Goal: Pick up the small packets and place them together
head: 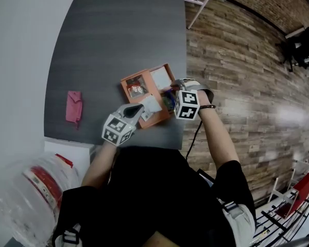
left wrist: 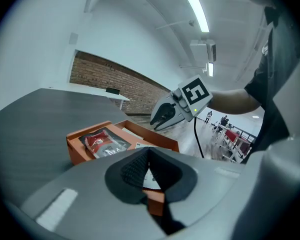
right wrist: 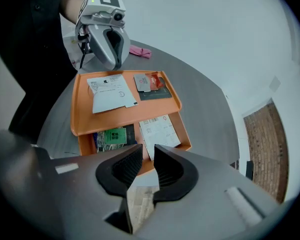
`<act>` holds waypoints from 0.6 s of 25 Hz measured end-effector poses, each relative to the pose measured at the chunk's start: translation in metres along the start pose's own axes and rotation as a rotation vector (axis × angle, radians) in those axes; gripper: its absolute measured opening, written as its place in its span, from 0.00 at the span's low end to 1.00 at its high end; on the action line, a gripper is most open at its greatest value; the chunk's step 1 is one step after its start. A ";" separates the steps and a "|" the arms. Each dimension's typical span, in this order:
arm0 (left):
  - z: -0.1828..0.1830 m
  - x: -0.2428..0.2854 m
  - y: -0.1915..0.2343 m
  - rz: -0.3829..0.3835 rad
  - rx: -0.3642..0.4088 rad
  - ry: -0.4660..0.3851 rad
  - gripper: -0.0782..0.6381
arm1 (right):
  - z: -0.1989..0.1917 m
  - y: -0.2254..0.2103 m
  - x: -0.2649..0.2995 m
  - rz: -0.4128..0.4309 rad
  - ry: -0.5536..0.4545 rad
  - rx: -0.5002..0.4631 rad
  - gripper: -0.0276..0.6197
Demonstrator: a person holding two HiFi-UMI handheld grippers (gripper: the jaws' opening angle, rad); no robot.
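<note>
**Location.** An orange tray (right wrist: pixel 75 115) sits at the near edge of the grey bench (head: pixel 118 35). All four small packets lie inside it, on two levels. A pink item (head: pixel 73 107) lies alone on the bench, well apart from the tray on the left.

**Upper level.**
- The large white packet (right wrist: pixel 110 91) lies flat. Its long axis follows the tray's length, with one corner skewed slightly toward the lower level.
- The red-and-grey packet (right wrist: pixel 150 81) lies just beside it, along the same axis. In the left gripper view its red end points away from the left claw and its dark end points toward it.

**Lower compartment.**
- The green-labelled packet (right wrist: pixel 112 136) lies with its long axis across the compartment.
- The lower white packet (right wrist: pixel 160 130) lies beside it. Its long axis runs from the upper level out toward the right claw.

**Markings.**
- Both white packets carry small dark print, and the lower one also has a small red mark.
- The dark end of the red-and-grey packet shows white lettering.
- None of this print or lettering is large enough to read.

**Left claw** (left wrist: pixel 149 156). It is clenched tip to tip, with no packet pinched. It is positioned at the tray rim next to the large white packet, which shows through the hollow behind the tips.

**Right claw** (right wrist: pixel 146 156). It is released, with a narrow gap between the pads and nothing in it. It is positioned over the outer edge of the lower compartment and points steeply down.
</note>
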State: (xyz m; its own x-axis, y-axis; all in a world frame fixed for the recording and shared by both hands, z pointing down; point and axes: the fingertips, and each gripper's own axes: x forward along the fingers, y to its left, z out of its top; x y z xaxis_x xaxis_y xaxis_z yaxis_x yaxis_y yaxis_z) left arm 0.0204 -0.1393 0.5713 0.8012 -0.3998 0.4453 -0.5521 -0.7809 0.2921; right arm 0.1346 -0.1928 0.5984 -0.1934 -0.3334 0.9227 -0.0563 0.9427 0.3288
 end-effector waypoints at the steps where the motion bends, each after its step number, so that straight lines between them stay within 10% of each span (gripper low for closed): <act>1: -0.001 -0.001 0.001 0.004 -0.002 0.003 0.11 | 0.000 0.004 0.003 0.010 0.008 -0.016 0.15; 15: -0.017 0.002 0.001 0.037 -0.070 0.017 0.11 | -0.004 0.052 0.031 0.231 0.021 -0.142 0.29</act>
State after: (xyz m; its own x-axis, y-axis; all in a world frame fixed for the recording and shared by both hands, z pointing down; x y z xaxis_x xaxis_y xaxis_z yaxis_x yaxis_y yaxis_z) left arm 0.0170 -0.1326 0.5869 0.7760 -0.4192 0.4712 -0.5966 -0.7301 0.3331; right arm 0.1295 -0.1541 0.6446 -0.1647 -0.1110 0.9801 0.1253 0.9832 0.1324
